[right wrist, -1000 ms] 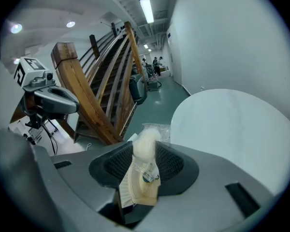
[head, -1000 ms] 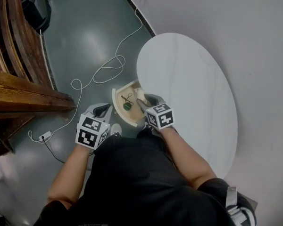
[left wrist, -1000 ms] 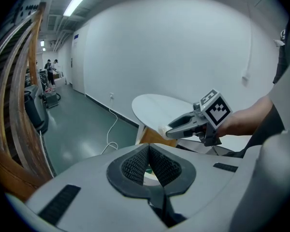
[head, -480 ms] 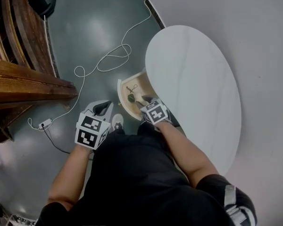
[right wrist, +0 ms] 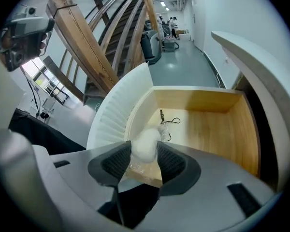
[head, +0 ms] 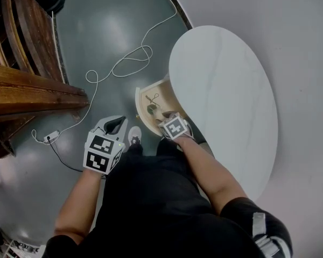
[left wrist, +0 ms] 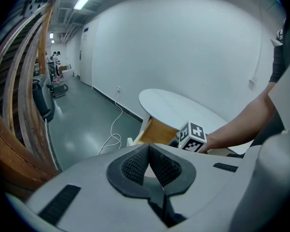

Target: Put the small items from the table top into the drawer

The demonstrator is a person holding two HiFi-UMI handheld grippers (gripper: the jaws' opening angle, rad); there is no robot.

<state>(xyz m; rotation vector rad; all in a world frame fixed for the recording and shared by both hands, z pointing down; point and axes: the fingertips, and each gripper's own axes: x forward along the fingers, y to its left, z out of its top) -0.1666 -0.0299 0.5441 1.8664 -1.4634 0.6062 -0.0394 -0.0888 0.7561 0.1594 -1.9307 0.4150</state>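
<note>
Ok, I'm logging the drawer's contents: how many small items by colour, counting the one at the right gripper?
black cord in the drawer: 1
green round item in the drawer: 1
white wrapped item between the opening jaws of the right gripper: 1
Total: 3

- Counter (head: 226,90): white, smooth, matt top.
- Drawer (right wrist: 208,129): pale bare wood inside, white ribbed front.
- Floor (head: 102,42): grey-green, glossy.
- White lump (right wrist: 145,146): wrapped in clear crinkled film.
- Left hand-held gripper (left wrist: 148,151): matt grey plastic, black textured pads.
</note>
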